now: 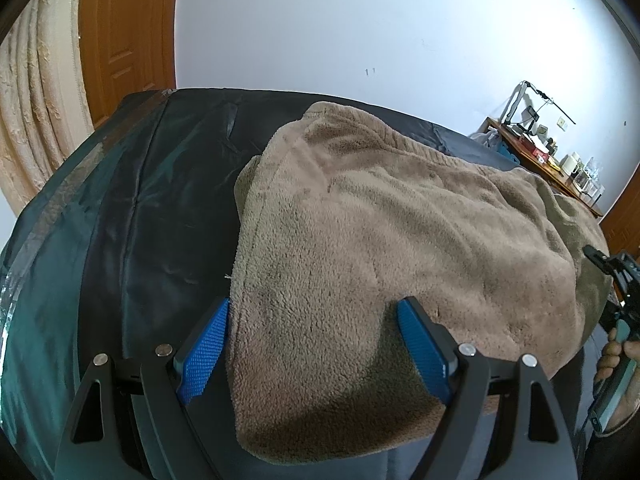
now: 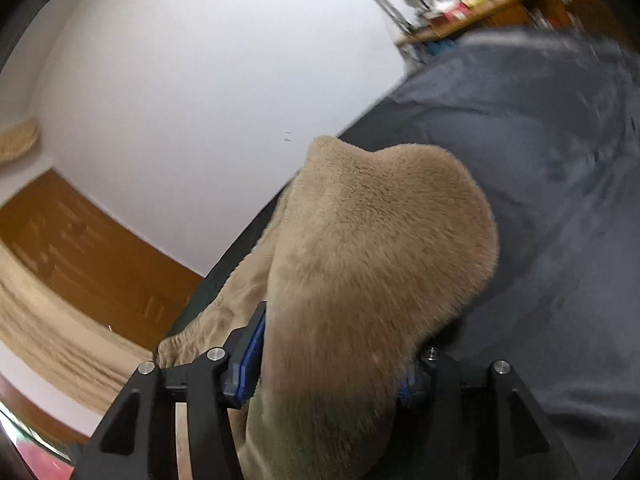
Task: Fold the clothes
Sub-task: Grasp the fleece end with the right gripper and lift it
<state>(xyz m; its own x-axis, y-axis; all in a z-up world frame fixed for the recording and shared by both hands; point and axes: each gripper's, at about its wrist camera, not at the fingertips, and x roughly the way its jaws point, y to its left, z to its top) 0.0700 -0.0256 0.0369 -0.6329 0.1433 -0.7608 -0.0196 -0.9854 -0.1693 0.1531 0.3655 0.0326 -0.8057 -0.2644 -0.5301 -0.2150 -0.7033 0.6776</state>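
Tan fleece garment [image 1: 384,240], thick and fuzzy, lies spread on the dark blue-black cover sheet [image 1: 160,208] of the bed, filling the centre of my left view and running out to 3 o'clock. Its near edge hangs over the bed edge at 6 o'clock.

My left gripper [image 1: 314,312]: jaws spread wide, blue textured pads [image 1: 208,344] either side of the near hem. Fleece sits between them; the right pad touches or dents the pile, the left pad lies just beside the hem. Not clamped.

My right gripper [image 2: 336,344]: a thick bunch of the same fleece [image 2: 372,264] fills the gap between the fingers and rises toward 12 o'clock as a rounded hump. Left blue pad presses the fabric; the right one is mostly buried under it. Reads as pinching the fleece. This view is motion-blurred, so detail is poor.

In the left view my right gripper's black frame shows at 3 o'clock, held by a hand [image 1: 616,356] at 4 o'clock.

Outward: white wall [image 1: 360,32] at 12 o'clock, brown wooden door [image 1: 128,40] at 10-11 o'clock, cream textured curtain [image 1: 36,100] at 9-10 o'clock, cluttered wooden desk [image 1: 560,164] at 2 o'clock.
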